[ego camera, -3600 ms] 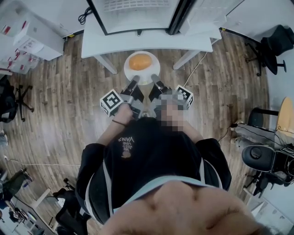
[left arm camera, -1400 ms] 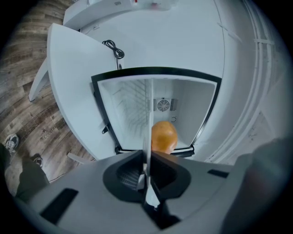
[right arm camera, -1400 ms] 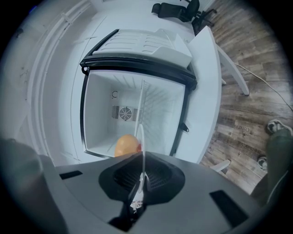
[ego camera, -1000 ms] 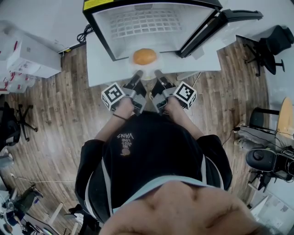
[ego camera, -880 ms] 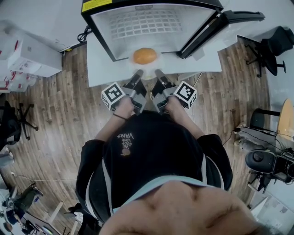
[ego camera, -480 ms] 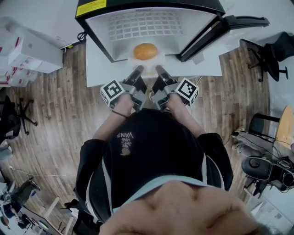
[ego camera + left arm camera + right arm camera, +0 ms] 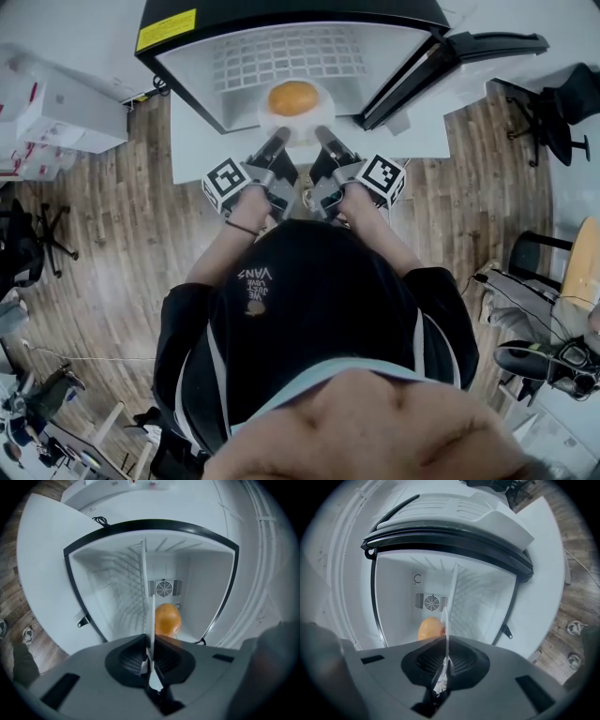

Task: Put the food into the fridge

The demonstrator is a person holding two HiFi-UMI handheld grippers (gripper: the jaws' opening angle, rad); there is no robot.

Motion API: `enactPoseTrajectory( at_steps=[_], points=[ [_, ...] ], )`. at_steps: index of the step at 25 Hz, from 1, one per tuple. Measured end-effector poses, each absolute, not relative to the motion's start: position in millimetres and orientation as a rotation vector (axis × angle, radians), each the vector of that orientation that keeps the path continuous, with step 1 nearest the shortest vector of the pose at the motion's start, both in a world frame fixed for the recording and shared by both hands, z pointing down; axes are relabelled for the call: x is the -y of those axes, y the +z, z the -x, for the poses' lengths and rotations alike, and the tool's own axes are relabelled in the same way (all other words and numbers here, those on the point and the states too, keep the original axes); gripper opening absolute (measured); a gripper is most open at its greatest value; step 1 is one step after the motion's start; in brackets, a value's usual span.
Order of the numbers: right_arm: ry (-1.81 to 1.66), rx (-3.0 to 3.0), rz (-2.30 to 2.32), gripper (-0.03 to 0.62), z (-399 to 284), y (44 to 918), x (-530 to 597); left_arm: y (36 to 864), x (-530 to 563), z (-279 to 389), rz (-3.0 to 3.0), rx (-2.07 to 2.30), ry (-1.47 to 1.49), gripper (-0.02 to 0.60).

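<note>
Shirt print (image 7: pixel 255 286) reads VANS; yellow label (image 7: pixel 166 30) on fridge (image 7: pixel 281 58) unreadable. The left tool (image 7: pixel 280 137) and right tool (image 7: pixel 321 134) each clench the white plate (image 7: pixel 265 114) bearing orange food (image 7: pixel 292 97).

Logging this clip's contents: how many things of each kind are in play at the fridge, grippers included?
orange food: 1
white plate: 1
open fridge: 1
grippers: 2, left gripper and right gripper, each shut on the plate
Total: 5

fridge (image 7: pixel 187 70) sits on table (image 7: pixel 192 155), door (image 7: pixel 441 56) swung out to its right. plate (image 7: pixel 298 129) at fridge mouth, food (image 7: pixel 292 97) on it. left gripper (image 7: pixel 279 141) pinches plate's near-left rim, right gripper (image 7: pixel 321 136) near-right rim, side by side.
</note>
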State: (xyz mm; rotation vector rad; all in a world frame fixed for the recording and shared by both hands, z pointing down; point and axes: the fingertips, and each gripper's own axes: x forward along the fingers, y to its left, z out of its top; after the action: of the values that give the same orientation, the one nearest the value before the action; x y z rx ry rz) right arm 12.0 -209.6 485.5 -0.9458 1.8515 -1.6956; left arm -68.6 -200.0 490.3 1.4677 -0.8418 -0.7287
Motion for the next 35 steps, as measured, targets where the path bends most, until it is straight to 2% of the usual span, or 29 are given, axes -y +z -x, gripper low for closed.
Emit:
enactPoseTrajectory(
  at_steps=[35],
  points=[
    [-1.694,-1.882,0.891,0.023,-6.1,477.9,260.2,480.3,248.0,75.2,-1.476,0.871,-0.791,0.035]
  ],
)
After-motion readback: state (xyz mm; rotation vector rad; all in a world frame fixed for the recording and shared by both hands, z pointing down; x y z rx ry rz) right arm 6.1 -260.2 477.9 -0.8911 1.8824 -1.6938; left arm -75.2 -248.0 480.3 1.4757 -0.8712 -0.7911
